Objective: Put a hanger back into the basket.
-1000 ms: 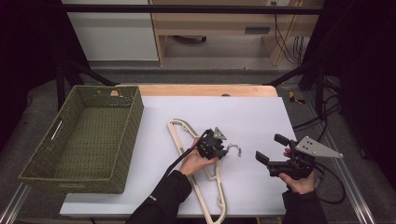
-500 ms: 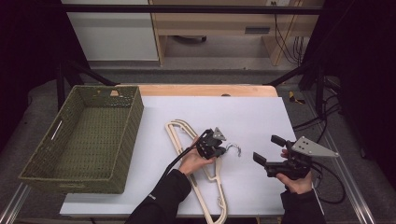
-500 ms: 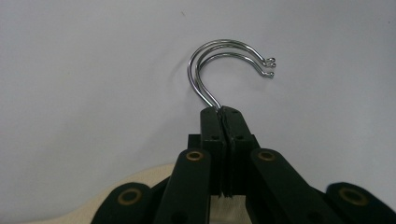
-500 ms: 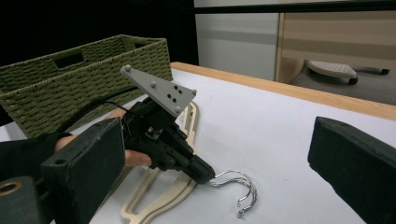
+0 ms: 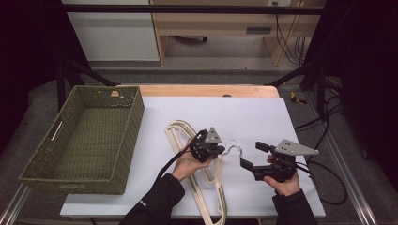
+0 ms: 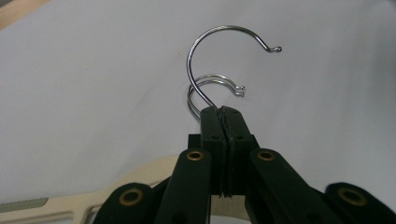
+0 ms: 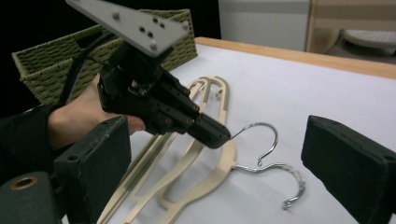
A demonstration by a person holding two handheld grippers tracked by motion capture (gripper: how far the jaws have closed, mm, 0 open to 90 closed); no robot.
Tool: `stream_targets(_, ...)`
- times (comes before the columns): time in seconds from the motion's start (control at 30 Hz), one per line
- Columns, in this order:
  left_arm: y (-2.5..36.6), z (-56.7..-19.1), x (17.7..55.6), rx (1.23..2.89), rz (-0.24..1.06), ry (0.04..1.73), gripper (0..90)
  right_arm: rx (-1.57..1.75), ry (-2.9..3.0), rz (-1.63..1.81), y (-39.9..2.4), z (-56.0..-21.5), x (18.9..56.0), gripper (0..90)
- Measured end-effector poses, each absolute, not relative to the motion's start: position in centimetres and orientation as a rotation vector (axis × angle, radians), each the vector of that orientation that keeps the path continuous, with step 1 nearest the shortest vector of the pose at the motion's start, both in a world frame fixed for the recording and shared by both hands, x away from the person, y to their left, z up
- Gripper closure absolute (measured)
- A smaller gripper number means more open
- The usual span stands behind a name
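Several cream hangers point(image 5: 213, 187) lie stacked on the white table point(image 5: 234, 112). My left gripper point(image 5: 220, 151) is shut on the metal hook point(image 5: 233, 146) of the top hanger, and that hook is raised off the table. In the left gripper view the jaws point(image 6: 223, 114) meet on the wire hook point(image 6: 224, 26), with two more hooks point(image 6: 215, 77) flat beneath. My right gripper point(image 5: 252, 155) hovers just right of the hooks, open; its jaws have just been closing a little with nothing between them. The right gripper view looks past its own gripper point(image 7: 219, 154) at the held hook point(image 7: 261, 126) and a lying hook point(image 7: 280, 170).
A green woven basket point(image 5: 129, 140) stands on the table's left side, seen also as a basket point(image 7: 56, 60) behind the left hand. White tabletop stretches beyond the hangers to a wooden edge point(image 5: 206, 90). Cables trail off the right side.
The left gripper has closed on the hook and lifted it slightly. The right gripper has moved left and a little down, toward the hooks.
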State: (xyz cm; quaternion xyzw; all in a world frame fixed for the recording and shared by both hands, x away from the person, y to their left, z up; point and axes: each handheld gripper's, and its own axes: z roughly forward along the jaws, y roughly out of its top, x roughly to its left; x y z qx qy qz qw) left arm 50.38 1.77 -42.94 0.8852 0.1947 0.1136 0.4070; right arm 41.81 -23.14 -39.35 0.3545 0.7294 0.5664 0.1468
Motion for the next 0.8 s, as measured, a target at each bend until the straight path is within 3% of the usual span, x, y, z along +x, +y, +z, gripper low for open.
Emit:
stream_targets(0.3, 3.0, -41.8, 49.4, 2.177, 0.321, 0.490, 88.9, 1.023, 2.189, 1.591, -20.4, -40.2, 41.7, 12.3)
stream_targets(0.67, 3.6, -41.2, 48.6, 2.154, 0.349, 0.490, 88.9, 1.048, 2.303, 1.512, -17.9, -42.3, 42.2, 25.5)
stream_targets(0.8, 3.7, -41.0, 48.3, 2.150, 0.356, 0.488, 88.9, 1.084, 2.327, 1.500, -16.4, -43.4, 42.8, 34.1)
